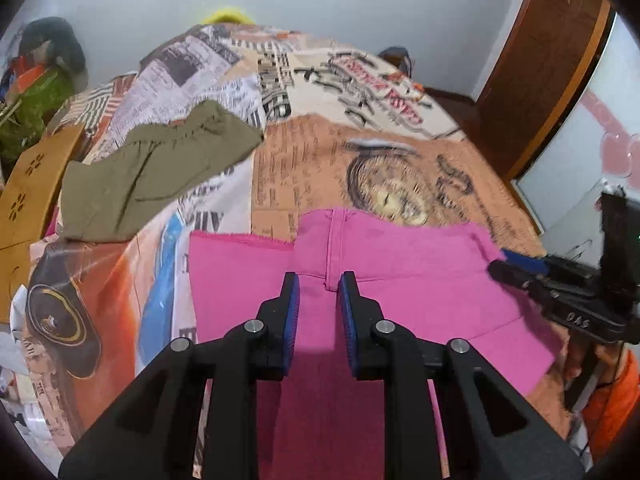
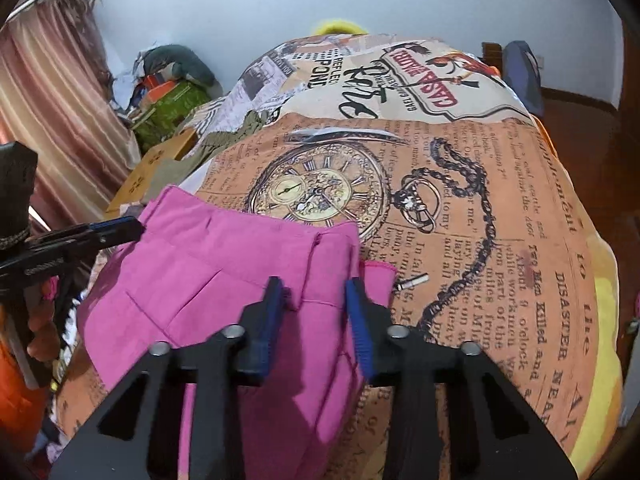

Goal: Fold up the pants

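Observation:
Pink pants [image 1: 400,260] [image 2: 224,264] lie folded flat on a bed with a newspaper-print cover [image 1: 360,168] [image 2: 460,220]. My left gripper [image 1: 319,296] hovers over their middle seam, its blue pads a narrow gap apart, and only flat fabric shows between them. In the right wrist view the left gripper [image 2: 134,226] reaches the pants' far left corner. My right gripper [image 2: 314,300] stands over the pants' right edge, fingers apart, with that edge between them. From the left wrist view the right gripper [image 1: 494,268] touches the pants' right corner.
An olive garment [image 1: 152,176] [image 2: 228,140] lies crumpled at the bed's far left. A wooden panel [image 1: 28,192] and a pile of clutter [image 1: 40,80] stand beside it. A brown door [image 1: 540,80] is at the right, a curtain [image 2: 48,100] at the left. Orange sleeves [image 1: 612,400] [image 2: 20,380] show.

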`<state>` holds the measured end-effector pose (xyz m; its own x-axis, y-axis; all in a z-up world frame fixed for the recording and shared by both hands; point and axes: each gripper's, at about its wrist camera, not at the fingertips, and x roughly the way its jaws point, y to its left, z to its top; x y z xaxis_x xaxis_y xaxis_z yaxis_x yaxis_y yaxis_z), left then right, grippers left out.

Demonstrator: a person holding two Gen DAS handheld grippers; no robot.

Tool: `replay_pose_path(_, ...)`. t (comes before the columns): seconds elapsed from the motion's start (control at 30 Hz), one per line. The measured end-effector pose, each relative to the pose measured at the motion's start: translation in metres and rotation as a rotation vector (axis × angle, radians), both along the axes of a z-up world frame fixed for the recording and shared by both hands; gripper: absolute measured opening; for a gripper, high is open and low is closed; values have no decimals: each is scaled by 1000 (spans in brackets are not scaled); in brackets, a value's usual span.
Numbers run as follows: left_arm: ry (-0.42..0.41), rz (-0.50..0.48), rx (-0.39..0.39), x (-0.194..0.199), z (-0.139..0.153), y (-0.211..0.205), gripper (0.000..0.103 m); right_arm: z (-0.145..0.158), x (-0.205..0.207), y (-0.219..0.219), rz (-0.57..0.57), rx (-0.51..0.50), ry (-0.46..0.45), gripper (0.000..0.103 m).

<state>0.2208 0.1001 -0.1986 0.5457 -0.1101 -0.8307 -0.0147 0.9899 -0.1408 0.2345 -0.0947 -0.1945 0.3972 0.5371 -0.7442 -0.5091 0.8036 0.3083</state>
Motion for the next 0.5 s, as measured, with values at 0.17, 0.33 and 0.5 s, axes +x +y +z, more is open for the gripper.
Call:
replay_pose_path(0.17,12,-6,9,2,-12,1,22,-2,-2,6,19,-59,-24,24)
replay_pose_path(0.33,21,8,-9,3,-18,7,29,-2,-1,7,13,-87,-30,24)
replay_pose_path(0.5,-3,12,17,-6,1,8,29,17,-10,4,-2,-95,-44,26)
